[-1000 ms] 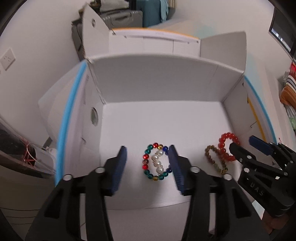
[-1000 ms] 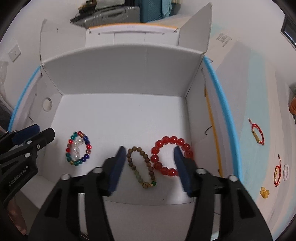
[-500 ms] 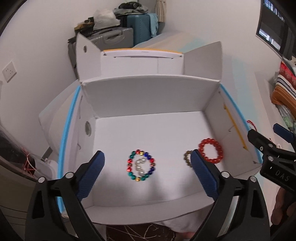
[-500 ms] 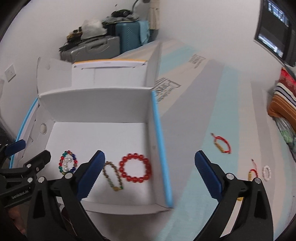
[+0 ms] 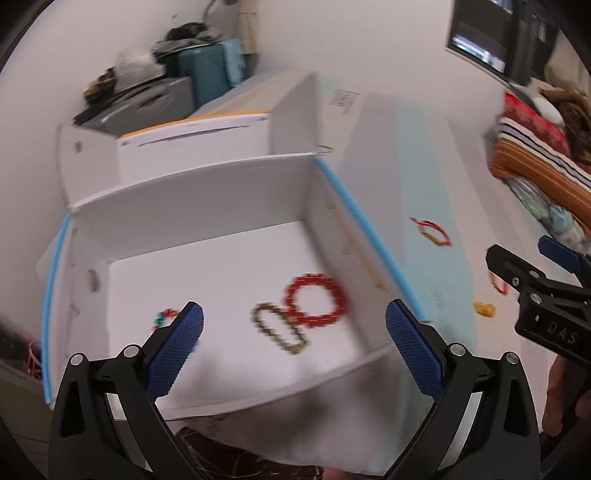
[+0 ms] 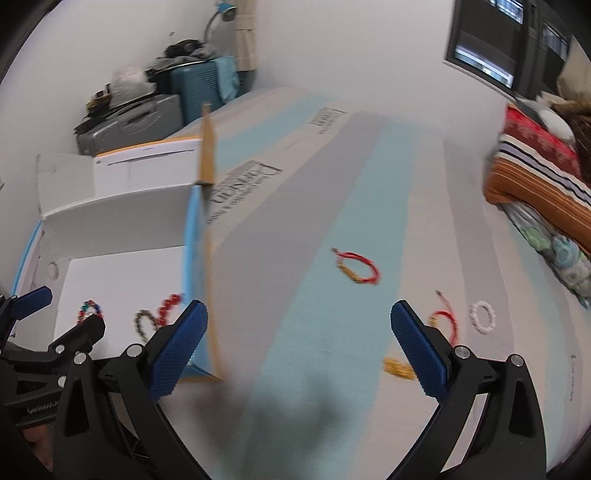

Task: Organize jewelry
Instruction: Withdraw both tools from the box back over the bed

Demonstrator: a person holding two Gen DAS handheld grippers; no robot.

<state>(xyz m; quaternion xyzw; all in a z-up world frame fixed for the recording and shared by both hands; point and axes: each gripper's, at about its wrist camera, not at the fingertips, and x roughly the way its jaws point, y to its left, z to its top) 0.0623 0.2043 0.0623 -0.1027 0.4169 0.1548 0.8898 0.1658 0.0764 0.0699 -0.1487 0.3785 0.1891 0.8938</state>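
Striped cardboard surface [image 6: 332,206] bears blurred, unreadable print.

A plain white wall [image 6: 332,44] runs behind the work surface, with a dark-framed window [image 6: 491,55] at the upper right. In the far corner a teal suitcase [image 6: 201,90] and a grey suitcase [image 6: 136,123] stand piled with clutter, a blue lamp [image 6: 223,11] above them. Striped folded blankets [image 6: 535,173] lie at the right edge.
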